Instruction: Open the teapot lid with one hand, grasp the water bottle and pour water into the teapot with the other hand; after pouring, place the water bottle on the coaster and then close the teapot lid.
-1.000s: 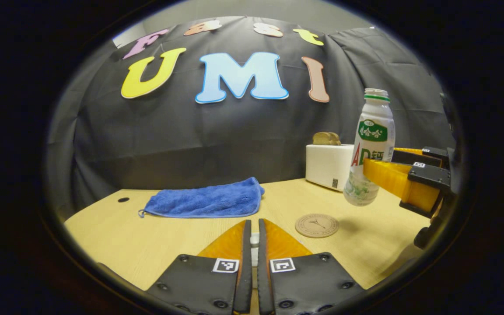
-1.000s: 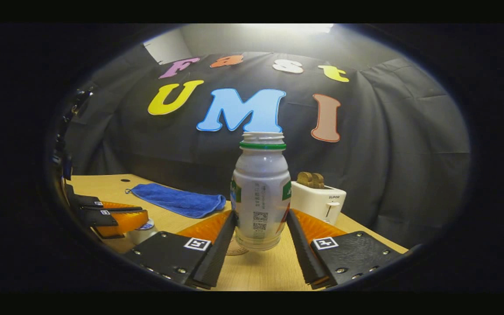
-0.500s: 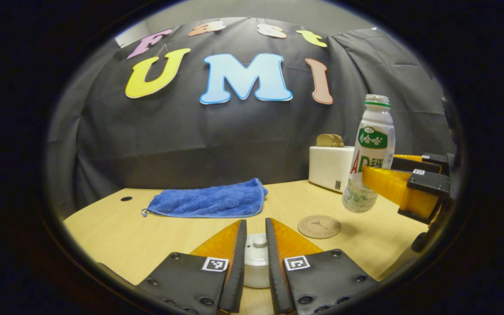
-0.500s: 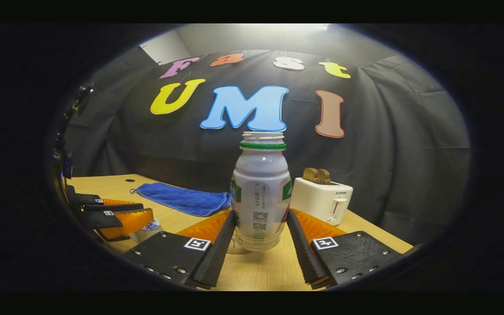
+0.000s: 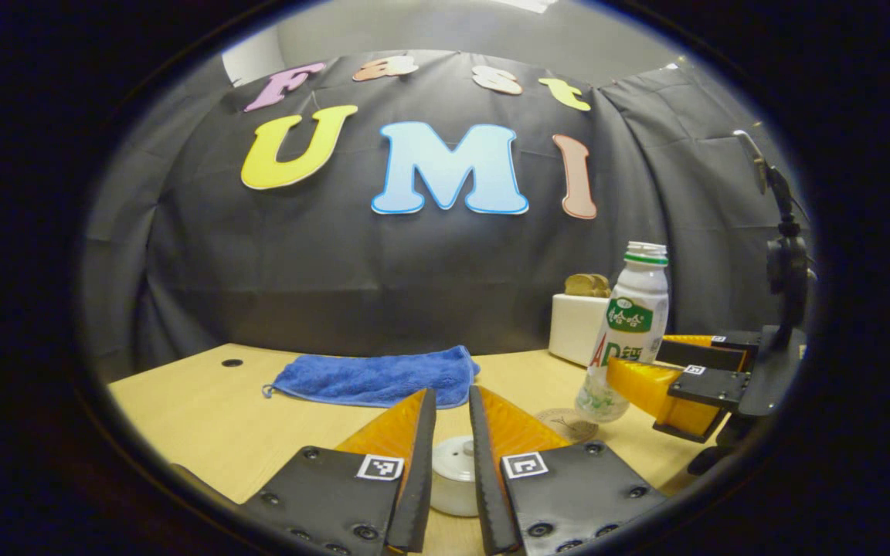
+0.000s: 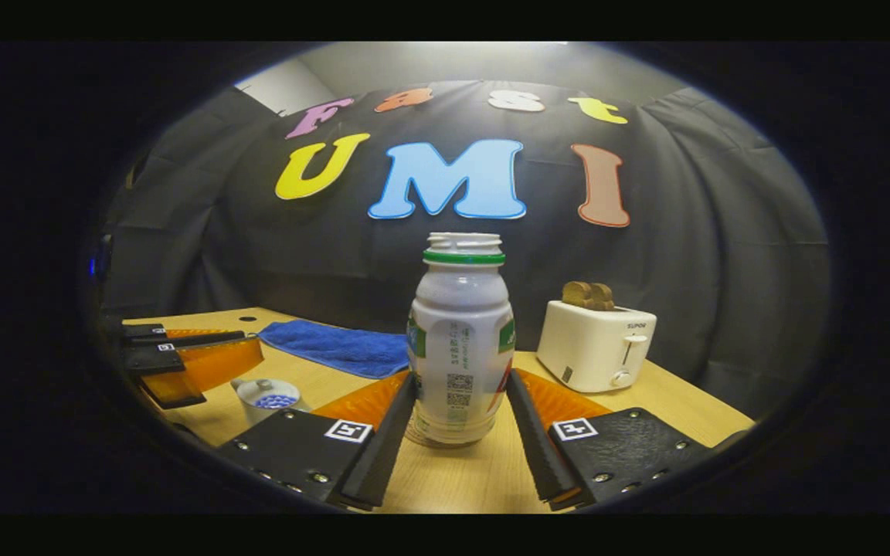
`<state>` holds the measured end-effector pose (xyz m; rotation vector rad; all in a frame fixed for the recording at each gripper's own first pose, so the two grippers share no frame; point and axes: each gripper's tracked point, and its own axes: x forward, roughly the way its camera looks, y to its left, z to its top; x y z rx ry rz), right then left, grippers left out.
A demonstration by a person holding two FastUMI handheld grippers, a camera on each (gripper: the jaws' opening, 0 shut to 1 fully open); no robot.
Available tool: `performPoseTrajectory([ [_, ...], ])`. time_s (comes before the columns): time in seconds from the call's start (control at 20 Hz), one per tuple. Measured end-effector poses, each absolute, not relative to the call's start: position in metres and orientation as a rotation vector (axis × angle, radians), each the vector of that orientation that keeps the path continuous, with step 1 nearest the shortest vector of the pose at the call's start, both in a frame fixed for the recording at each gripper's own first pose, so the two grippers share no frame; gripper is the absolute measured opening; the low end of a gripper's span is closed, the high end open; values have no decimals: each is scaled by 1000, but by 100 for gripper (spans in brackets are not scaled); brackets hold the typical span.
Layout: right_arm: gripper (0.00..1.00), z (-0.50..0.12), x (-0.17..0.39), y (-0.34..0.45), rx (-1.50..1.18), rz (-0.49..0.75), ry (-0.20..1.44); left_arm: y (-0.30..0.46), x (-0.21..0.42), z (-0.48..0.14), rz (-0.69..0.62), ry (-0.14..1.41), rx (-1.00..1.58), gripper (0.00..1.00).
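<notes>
- At the far left of the table (image 5: 182, 401), a small dark hole (image 5: 232, 362) sits in the wood near the back edge.
- Just right of it, the blue towel (image 5: 379, 378) lies flat against the foot of the black cloth wall, far from you.
- Your left gripper (image 5: 451, 432) sits near and central in the left gripper view. Its fingers (image 5: 422, 440) are parted, with the teapot (image 5: 454, 483) and its lid (image 5: 456, 452) seen in the gap between them. Whether they touch the lid you cannot tell; nothing shows a squeeze.
- In the right gripper view the teapot (image 6: 269, 398) stands on the table with the lid on, and your left gripper (image 6: 205, 363) hovers just above and to the left of it, apart from it.
- Right of the teapot, the coaster (image 5: 561, 423) lies flat on the wood, partly hidden under the bottle.
- The water bottle (image 5: 626, 332) is upright, uncapped, with its base at the coaster. Whether it rests on the coaster or hangs just above it you cannot tell.
- Your right gripper (image 6: 460, 413) is clenched on the water bottle (image 6: 460, 340) low on its body, one finger pressing each side.
- Behind the bottle, far right, the white toaster (image 6: 596, 344) stands with brown slices (image 6: 588, 293) sticking up from its slots.
</notes>
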<state>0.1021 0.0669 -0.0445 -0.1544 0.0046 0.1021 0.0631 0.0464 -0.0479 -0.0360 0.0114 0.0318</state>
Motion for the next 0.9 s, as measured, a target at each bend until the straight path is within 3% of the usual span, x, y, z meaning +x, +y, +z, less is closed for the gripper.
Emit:
performPoseTrajectory([
  [0.55,70,-79,133,83,-103,144,104,67,56,-38,64,-16,-104,32],
  [0.6,55,-81,135,82,-110,137,106,68,56,-38,65,-16,-110,28],
  [0.65,70,-79,135,82,-120,134,105,69,56,-39,68,-16,-113,30],
  [0.75,70,-80,136,82,-123,129,105,68,56,-39,67,-12,-115,31],
  [0.8,56,-81,136,81,-127,128,105,68,56,-39,67,-10,-113,31],
  [0.85,72,-81,137,82,-128,124,105,68,56,-41,68,-7,-111,31],
  [0.9,75,-81,137,81,-126,123,103,67,57,-41,66,-4,-110,31],
])
